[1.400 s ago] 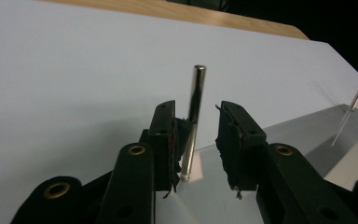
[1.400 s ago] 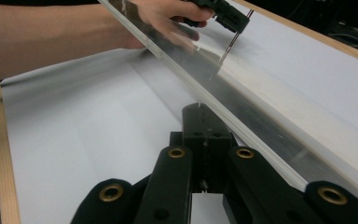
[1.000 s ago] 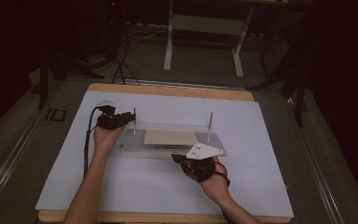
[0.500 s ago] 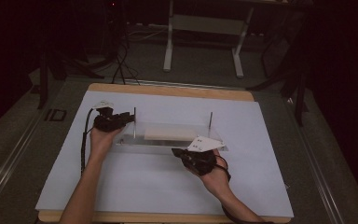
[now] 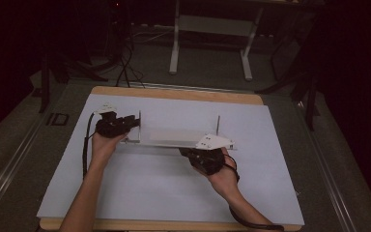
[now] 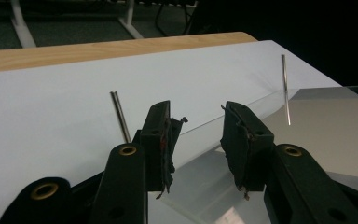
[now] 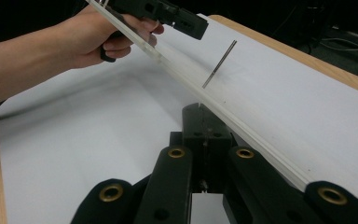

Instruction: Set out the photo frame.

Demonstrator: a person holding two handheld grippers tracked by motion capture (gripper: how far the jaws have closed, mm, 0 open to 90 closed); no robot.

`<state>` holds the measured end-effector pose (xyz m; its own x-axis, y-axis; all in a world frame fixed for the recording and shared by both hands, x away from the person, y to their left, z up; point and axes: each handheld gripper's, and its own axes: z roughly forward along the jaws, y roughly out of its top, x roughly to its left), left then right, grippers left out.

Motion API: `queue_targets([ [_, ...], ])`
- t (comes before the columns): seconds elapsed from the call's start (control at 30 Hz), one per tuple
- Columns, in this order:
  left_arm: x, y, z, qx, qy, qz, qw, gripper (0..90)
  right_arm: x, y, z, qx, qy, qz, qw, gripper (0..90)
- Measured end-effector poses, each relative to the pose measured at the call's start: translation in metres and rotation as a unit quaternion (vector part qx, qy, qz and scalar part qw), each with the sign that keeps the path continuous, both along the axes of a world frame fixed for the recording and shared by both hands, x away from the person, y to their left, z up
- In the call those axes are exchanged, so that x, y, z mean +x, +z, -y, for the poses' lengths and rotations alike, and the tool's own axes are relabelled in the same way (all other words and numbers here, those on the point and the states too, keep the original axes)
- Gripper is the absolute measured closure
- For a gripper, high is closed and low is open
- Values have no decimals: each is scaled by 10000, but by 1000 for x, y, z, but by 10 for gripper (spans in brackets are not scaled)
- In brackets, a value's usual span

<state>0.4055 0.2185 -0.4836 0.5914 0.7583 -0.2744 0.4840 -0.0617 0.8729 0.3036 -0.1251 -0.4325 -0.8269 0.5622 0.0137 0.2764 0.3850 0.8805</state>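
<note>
A clear plate (image 5: 174,137) with thin upright pins hangs over the middle of the white sheet (image 5: 251,193) that covers the table (image 5: 174,93), held between the two grippers. In the high view the left gripper (image 5: 134,122) is at the plate's left end and the right gripper (image 5: 193,153) is at its near edge, towards the right end, under a grey three-cornered top plate. In the left gripper view the jaws stand about half open, one on each side of the plate's edge, with a gap showing between the frayed pads (image 6: 165,140) and the clear material; whether either pad touches it cannot be told. One pin (image 6: 120,115) rises just left of these jaws and another pin (image 6: 285,88) stands farther off. In the right gripper view the jaws are closed tight together on the plate's edge (image 7: 214,105), which runs slantwise up to the person's left hand (image 7: 98,35).
</note>
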Motion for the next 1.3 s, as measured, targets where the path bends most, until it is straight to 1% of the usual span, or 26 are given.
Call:
queue_targets([
  [0.17,-2,4,-2,-41,21,76,10000,615,3,3,0,25,-36,18,10000,900],
  [0.5,-6,8,-8,-94,83,155,9998,610,10,8,1,79,-114,39,9999,900],
  [0.77,-8,11,-12,-80,109,215,9997,599,14,10,1,112,-160,37,9998,900],
  [0.93,-9,12,-15,-125,153,261,9995,591,17,12,1,129,-183,42,9997,900],
  [1.03,-9,12,-16,-80,171,265,9995,583,19,13,1,151,-207,36,9997,900],
  [1.13,-10,13,-18,-87,178,292,9994,573,21,14,2,158,-225,38,9996,900],
  [1.23,-11,13,-22,-90,264,315,9991,565,24,16,3,182,-256,30,9995,900],
  [1.3,-12,13,-24,-73,265,329,9991,561,26,17,3,193,-272,41,9994,900],
])
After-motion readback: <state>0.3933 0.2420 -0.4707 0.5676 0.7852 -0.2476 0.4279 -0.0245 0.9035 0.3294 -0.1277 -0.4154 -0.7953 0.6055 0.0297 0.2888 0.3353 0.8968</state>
